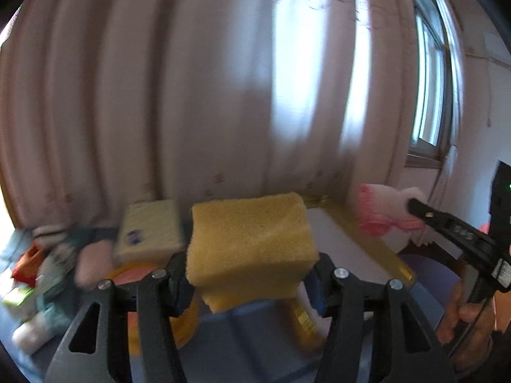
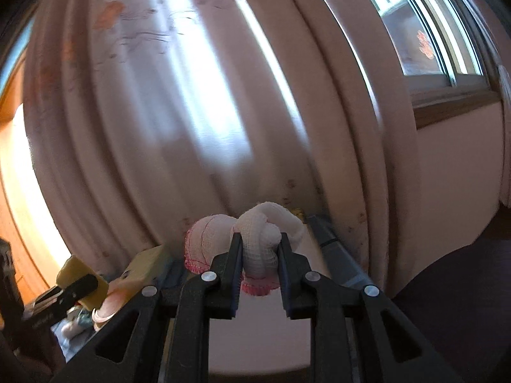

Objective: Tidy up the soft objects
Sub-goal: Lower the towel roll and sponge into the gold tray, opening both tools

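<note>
My left gripper (image 1: 250, 274) is shut on a yellow sponge (image 1: 252, 242) and holds it up above the table. My right gripper (image 2: 259, 250) is shut on a balled white cloth with pink edging (image 2: 255, 242), also lifted. That cloth (image 1: 383, 215) and the right gripper (image 1: 415, 206) show at the right of the left wrist view. The sponge (image 2: 78, 274) and the left gripper (image 2: 80, 285) show at the lower left of the right wrist view.
A heap of soft items (image 1: 48, 261) lies at the left, with a pale yellow sponge block (image 1: 150, 229) behind it and an orange ring-shaped object (image 1: 159, 303) below. A tray with a gold rim (image 1: 367, 239) lies at the right. A curtain (image 1: 191, 95) hangs behind, window (image 1: 428, 95) at right.
</note>
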Demonstrator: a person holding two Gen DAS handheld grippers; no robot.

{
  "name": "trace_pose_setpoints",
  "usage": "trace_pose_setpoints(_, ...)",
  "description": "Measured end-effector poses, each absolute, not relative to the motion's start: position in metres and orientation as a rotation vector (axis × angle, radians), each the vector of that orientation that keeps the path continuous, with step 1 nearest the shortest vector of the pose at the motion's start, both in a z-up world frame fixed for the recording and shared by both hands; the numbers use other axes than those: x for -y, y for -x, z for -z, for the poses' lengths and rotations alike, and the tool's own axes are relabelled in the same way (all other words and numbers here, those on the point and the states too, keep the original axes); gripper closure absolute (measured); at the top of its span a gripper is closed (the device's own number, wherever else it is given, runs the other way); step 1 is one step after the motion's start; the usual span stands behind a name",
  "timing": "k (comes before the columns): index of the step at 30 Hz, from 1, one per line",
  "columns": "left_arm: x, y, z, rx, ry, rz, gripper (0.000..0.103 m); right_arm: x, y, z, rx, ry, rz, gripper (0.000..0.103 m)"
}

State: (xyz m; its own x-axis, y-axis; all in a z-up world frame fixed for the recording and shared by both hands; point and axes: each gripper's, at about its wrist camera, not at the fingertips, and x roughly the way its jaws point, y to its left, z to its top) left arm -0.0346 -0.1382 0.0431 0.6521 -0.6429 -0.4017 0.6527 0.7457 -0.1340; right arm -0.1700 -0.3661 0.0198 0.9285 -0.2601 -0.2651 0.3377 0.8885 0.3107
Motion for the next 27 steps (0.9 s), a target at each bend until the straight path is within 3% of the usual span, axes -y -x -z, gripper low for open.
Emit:
trace_pose_setpoints(14,0.279,-0.053,-0.025,-0.671,-0.077,0.705,0.044,0.440,0.060,-0.018,-0.450,-0.532,0.351,0.078)
trace_pose_setpoints(15,0.282,-0.057,-0.023,-0.686,-0.081,0.696,0.040,0.445,0.056,-0.016,-0.455,-0.539,0.355,0.073)
trace_pose_setpoints(17,0.287,-0.062,-0.021,-0.715,-0.105,0.668,0.013,0.448,0.049,-0.017,-0.460,-0.532,0.350,0.050)
trace_pose_setpoints(18,0.287,-0.062,-0.022,-0.706,-0.111,0.652,0.006,0.450,0.046,-0.017,-0.463,-0.541,0.331,0.031)
trace_pose_setpoints(19,0.287,-0.060,-0.022,-0.686,-0.108,0.645,0.000,0.453,0.046,-0.016,-0.461,-0.562,0.309,0.024)
trace_pose_setpoints(27,0.232,-0.021,-0.037,-0.521,-0.078,0.546,0.000,0.437,0.100,-0.032,-0.224,-0.601,0.325,0.024)
